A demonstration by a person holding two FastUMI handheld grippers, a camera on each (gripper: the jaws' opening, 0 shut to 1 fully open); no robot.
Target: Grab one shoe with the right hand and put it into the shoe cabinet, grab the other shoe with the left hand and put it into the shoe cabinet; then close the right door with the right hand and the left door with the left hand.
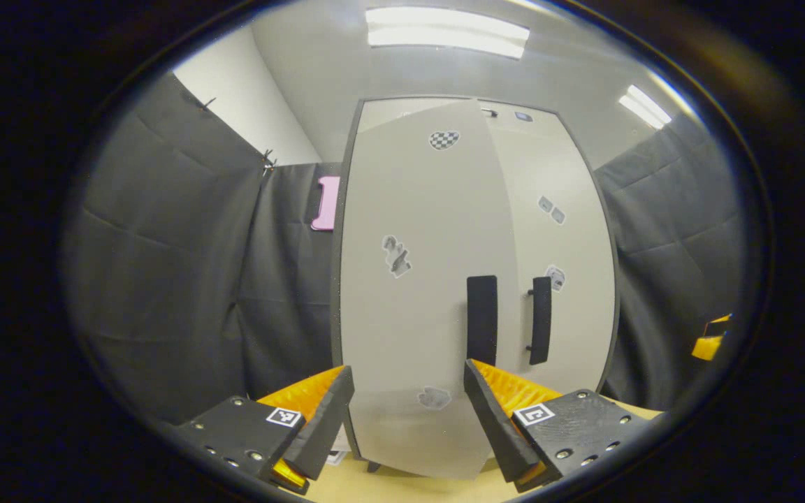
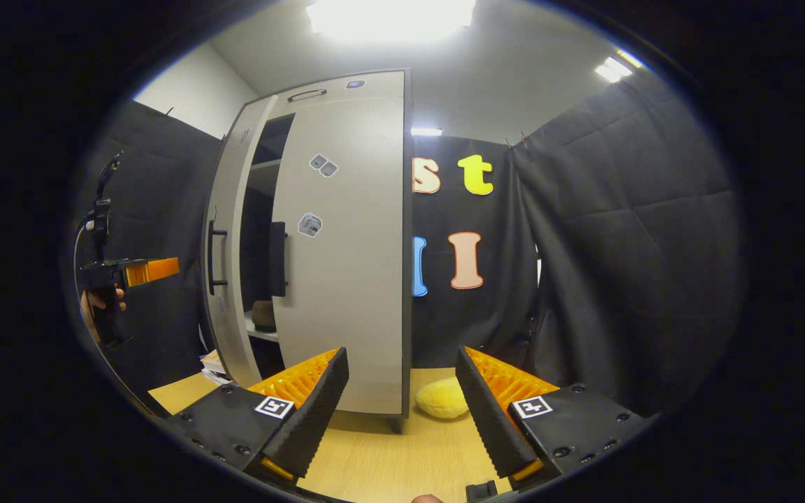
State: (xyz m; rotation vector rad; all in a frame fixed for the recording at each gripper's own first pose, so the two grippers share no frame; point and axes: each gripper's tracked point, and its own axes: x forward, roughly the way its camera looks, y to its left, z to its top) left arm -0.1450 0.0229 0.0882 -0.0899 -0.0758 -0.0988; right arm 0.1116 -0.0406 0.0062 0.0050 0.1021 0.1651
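Pointing straight at the shoe cabinet point(image 1: 409, 293), the left tongs point(image 1: 409, 412) are spread wide and hold nothing. In the left gripper view the left door point(image 1: 416, 279) stands at twelve o'clock between the two fingers, swung partly out, and its black handle point(image 1: 481, 319) is just above the right finger. The right door point(image 1: 563, 230) sits behind it at one o'clock. The right tongs point(image 2: 402, 405) are wide too, with nothing in them. In the right gripper view the right door point(image 2: 343, 237) is at eleven o'clock and looks closed. The left door point(image 2: 231, 244) at ten o'clock is still ajar, and a brownish shoe point(image 2: 263, 316) sits on a shelf in the dark gap. The left tongs point(image 2: 151, 269) show at nine o'clock, held by a hand point(image 2: 98, 300). A yellow soft thing point(image 2: 442, 398) lies on the wooden table point(image 2: 388, 454) between the fingers.
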